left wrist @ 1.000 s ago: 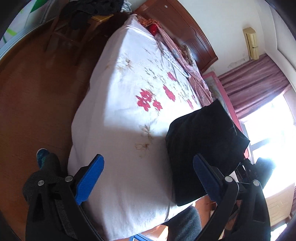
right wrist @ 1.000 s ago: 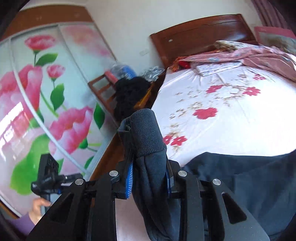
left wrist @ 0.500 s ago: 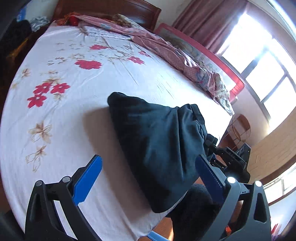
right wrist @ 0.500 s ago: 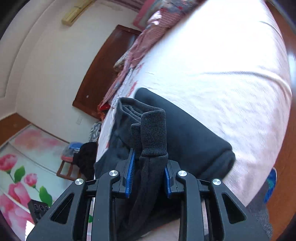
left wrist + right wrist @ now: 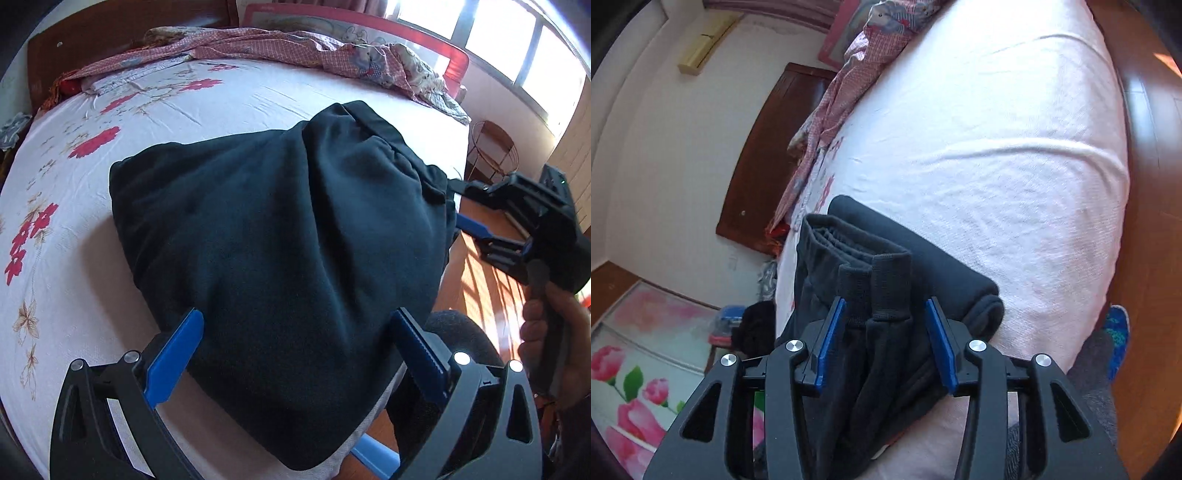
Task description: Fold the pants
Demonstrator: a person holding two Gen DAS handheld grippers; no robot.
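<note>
The dark navy pants [image 5: 280, 229] lie folded in a thick bundle on the white flowered bed sheet [image 5: 74, 206], near the bed's foot edge. My left gripper [image 5: 295, 354] is open, its blue pads on either side of the bundle's near end, holding nothing. In the right wrist view the pants' ribbed cuffs [image 5: 882, 291] stand between the blue pads of my right gripper [image 5: 886, 343], whose jaws have parted and stand a little off the cloth. The right gripper also shows in the left wrist view [image 5: 476, 230] at the bundle's far right corner.
A pink checked blanket [image 5: 295, 48] lies along the far side of the bed by the wooden headboard [image 5: 92, 33]. A wire stool [image 5: 491, 151] stands on the wooden floor [image 5: 491, 280] to the right. A chair with dark clothes [image 5: 753, 328] stands by the flowered wardrobe [image 5: 635, 376].
The right gripper carried the cuffs over onto the bundle and its jaws have opened off them. The left gripper swung round and came down close over the bundle's near end, still open.
</note>
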